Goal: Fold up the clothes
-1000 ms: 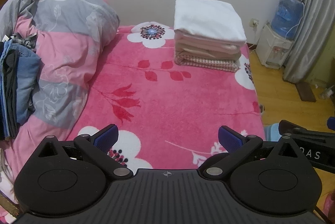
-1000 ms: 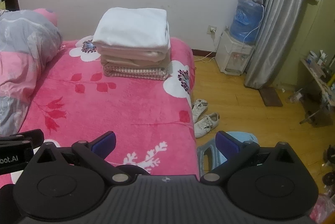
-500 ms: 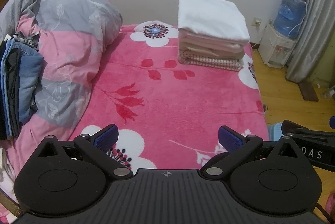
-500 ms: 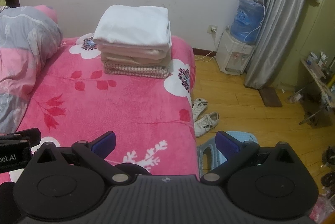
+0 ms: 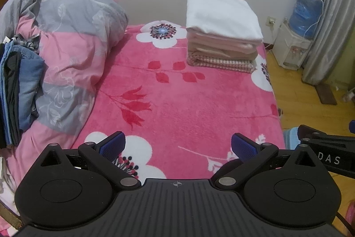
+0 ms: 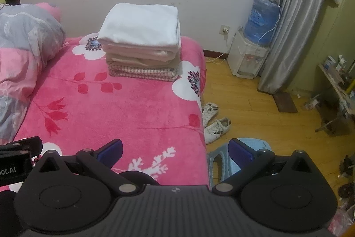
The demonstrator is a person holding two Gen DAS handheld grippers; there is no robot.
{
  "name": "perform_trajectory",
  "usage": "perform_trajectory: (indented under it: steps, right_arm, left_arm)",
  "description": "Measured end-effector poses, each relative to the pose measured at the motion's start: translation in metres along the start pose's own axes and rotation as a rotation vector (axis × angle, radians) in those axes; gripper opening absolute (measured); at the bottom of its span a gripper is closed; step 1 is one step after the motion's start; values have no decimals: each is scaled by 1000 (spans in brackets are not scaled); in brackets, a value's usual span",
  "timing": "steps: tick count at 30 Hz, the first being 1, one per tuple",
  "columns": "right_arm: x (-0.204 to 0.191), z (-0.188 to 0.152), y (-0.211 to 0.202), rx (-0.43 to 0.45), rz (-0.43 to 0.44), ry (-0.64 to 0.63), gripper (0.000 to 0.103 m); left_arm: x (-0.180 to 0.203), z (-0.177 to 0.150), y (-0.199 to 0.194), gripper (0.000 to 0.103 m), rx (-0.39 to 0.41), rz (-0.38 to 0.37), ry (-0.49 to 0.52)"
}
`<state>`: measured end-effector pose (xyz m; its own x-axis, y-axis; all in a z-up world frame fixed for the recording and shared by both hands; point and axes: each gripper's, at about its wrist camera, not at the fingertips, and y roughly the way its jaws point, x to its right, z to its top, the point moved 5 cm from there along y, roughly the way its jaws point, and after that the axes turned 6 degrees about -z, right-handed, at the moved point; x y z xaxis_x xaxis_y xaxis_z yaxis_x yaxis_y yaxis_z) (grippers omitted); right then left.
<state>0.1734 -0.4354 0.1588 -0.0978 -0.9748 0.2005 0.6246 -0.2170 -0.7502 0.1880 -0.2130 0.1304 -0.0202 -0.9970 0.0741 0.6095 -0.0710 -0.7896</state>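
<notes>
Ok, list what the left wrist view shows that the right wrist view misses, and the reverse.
Only the left wrist view shows the pile of blue and dark clothes at the bed's left edge, beside the quilt.

Only the right wrist view shows the white sneakers on the floor, the light blue stool and the cluttered shelf.

Both show the pink floral blanket, the folded stack topped by white cloth, the grey-pink quilt, the water dispenser and grey curtain. The left gripper and right gripper are open and empty.

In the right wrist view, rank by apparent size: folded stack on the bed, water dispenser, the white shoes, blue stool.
1. Folded stack
2. Water dispenser
3. White shoes and blue stool: unsure; the right gripper hides part of the stool.
</notes>
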Motion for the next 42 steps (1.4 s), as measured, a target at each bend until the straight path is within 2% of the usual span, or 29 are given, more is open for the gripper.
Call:
perform_trajectory:
  steps: [42]
  right_arm:
    - [3, -3, 2, -9, -9, -7, 103]
  left_arm:
    - [3, 0, 4, 102, -15, -3, 2]
